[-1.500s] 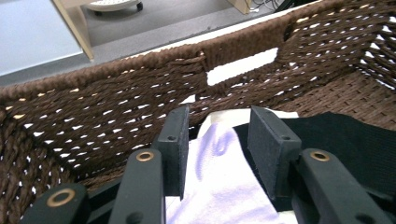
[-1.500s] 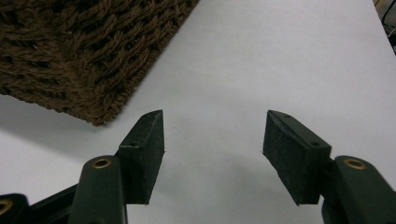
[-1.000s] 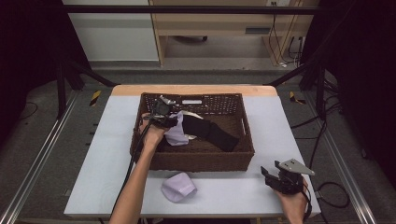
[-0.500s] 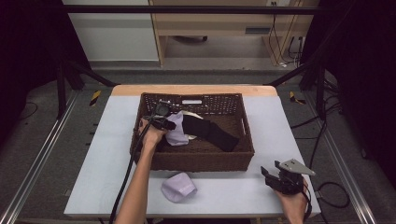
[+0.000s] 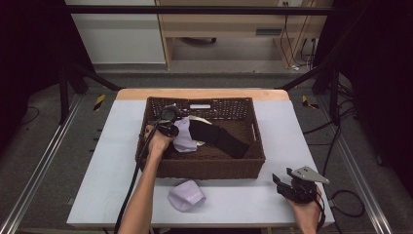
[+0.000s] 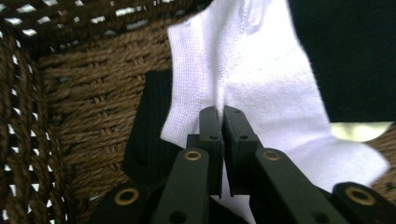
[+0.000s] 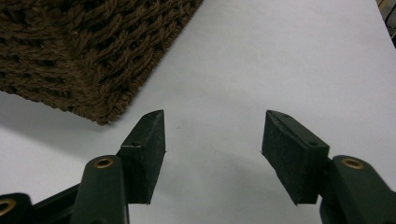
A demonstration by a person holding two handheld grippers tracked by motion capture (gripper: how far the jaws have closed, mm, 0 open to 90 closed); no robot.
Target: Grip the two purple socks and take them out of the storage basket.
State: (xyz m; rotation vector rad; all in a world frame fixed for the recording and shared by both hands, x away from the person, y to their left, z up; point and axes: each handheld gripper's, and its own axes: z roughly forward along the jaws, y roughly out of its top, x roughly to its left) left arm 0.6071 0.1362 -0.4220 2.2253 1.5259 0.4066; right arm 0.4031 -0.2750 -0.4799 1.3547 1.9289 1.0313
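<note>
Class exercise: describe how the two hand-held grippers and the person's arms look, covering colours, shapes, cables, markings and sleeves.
Both grippers are black. The left gripper has flat rectangular jaws on linkage bars with brass-coloured rivets, and a black cable trails from it along the forearm. The right gripper has wedge-shaped jaws and carries a grey three-cornered plate on top. The forearms show no sleeves.

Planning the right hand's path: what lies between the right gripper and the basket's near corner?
Bare table: the right gripper view shows nothing between the open right gripper and the basket.
</note>
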